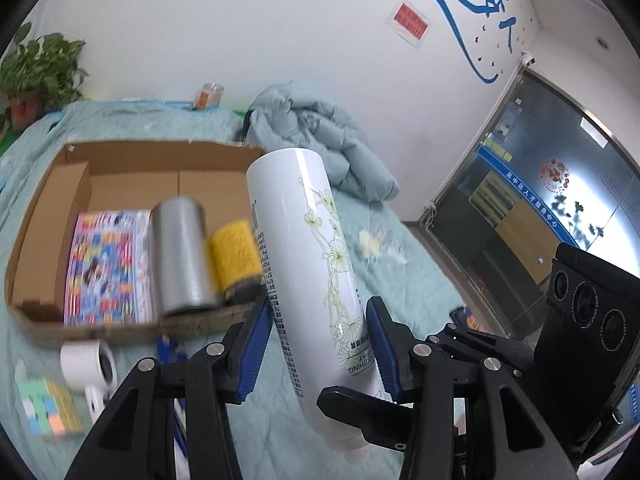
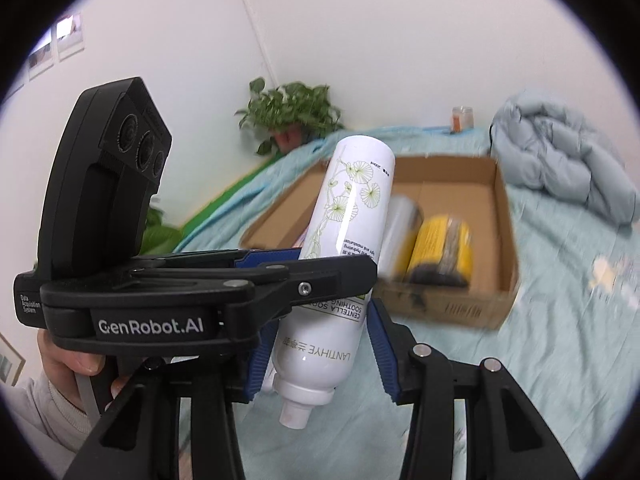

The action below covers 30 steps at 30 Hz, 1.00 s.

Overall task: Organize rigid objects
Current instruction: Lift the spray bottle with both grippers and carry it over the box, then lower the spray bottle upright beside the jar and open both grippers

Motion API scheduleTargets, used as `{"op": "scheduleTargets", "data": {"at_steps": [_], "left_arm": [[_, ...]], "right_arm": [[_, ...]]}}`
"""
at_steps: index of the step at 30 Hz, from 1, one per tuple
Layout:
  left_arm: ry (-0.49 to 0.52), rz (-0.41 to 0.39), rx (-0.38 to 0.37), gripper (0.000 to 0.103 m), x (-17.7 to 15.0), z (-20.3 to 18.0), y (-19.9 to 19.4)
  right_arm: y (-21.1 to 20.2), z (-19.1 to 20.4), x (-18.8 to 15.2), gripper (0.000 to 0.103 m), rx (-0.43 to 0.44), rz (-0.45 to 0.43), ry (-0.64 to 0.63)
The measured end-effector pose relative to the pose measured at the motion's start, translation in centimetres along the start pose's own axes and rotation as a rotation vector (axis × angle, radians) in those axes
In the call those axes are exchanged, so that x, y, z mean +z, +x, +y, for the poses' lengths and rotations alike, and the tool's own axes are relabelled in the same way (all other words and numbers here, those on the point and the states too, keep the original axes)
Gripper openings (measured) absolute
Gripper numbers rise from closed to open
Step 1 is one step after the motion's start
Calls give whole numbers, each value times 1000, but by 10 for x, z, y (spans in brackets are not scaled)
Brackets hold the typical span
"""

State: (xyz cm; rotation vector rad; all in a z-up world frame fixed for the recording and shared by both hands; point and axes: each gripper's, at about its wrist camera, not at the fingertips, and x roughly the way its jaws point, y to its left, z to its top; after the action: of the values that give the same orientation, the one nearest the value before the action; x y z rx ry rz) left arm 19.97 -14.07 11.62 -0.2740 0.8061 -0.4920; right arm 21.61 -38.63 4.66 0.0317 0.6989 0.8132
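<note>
Two claws point(image 1: 320, 344) point(image 2: 316, 344) grip one white bottle point(image 1: 308, 256); its label partly hidden.

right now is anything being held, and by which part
The white spray bottle, upside down with its cap toward the cameras. Both claws sit around its lower body near the cap end: left claw, right claw. Which one bears its weight cannot be told.

White bottle point(image 1: 308, 248) bears pale green flower outlines; inside the brown cardboard box point(image 1: 132, 160) lie a silver can point(image 1: 182, 256), a yellow jar point(image 1: 236, 254) and a multicoloured booklet point(image 1: 106, 268).
</note>
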Motion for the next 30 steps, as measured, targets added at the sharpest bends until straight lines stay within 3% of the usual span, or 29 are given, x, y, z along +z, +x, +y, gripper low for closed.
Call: {"op": "scheduleTargets", "data": {"at_steps": [7, 15, 22, 30], "left_arm": [[15, -16, -41, 45, 85, -4, 35], [-32, 61, -80, 45, 152, 12, 111], [-103, 179, -91, 45, 149, 41, 194], [-141, 308, -40, 44, 128, 65, 275]], "right_arm": [[7, -32, 52, 44, -45, -41, -12], [39, -76, 95, 44, -104, 33, -39], [77, -121, 88, 44, -115, 115, 24], [121, -159, 54, 44, -112, 219, 86]]}}
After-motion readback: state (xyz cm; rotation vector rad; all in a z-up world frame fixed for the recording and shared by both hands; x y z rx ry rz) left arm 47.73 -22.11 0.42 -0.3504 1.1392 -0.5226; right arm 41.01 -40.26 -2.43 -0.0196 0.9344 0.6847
